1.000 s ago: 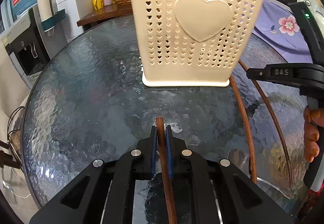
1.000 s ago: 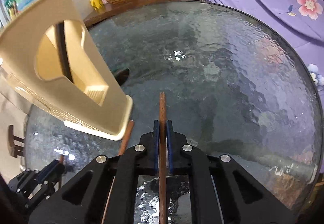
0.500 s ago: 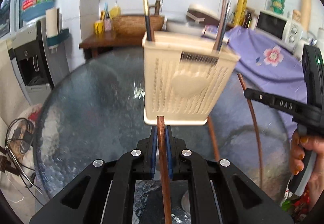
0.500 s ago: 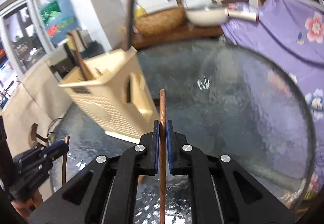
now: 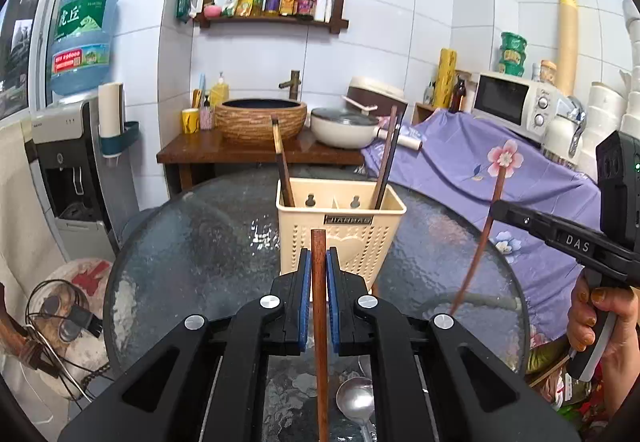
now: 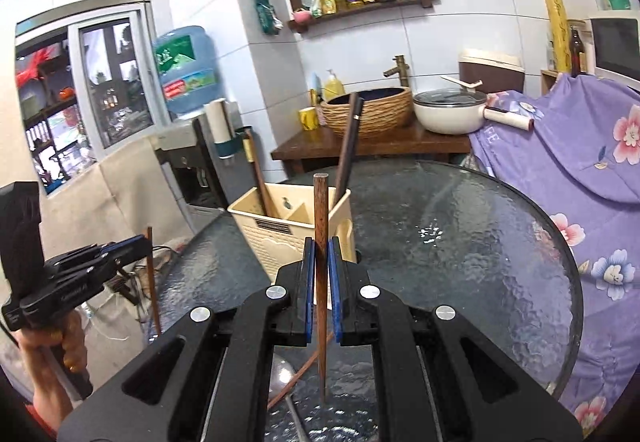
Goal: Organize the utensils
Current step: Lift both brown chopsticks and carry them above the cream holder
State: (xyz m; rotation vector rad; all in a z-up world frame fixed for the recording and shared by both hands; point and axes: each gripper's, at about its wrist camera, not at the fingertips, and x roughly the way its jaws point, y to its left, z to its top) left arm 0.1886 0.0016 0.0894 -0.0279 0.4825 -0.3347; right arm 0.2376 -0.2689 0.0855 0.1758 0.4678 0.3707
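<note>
My left gripper [image 5: 319, 262] is shut on a brown wooden chopstick [image 5: 319, 306], held above the round glass table [image 5: 192, 242]. Ahead of it stands the cream perforated utensil holder [image 5: 340, 238], with dark chopsticks [image 5: 283, 170] leaning in its compartments. My right gripper [image 6: 320, 256] is shut on a second brown chopstick [image 6: 321, 210], near the holder [image 6: 280, 230]. Each gripper shows in the other's view: the right gripper [image 5: 500, 208] with its chopstick [image 5: 478, 250], the left gripper [image 6: 138, 242] with its chopstick [image 6: 152, 282]. A metal spoon [image 5: 354, 402] lies on the glass below.
Behind the table a wooden counter [image 5: 240, 152] carries a woven basin [image 5: 260, 118] and a white pot [image 5: 344, 128]. Purple flowered cloth [image 5: 480, 170] covers the right side. A water dispenser [image 5: 76, 146] stands at the left. Another brown stick [image 6: 302, 368] lies by the spoon [image 6: 282, 374].
Both grippers have risen off the table with their chopsticks and tilted up. The holder now sits lower and farther, its open top in sight.
</note>
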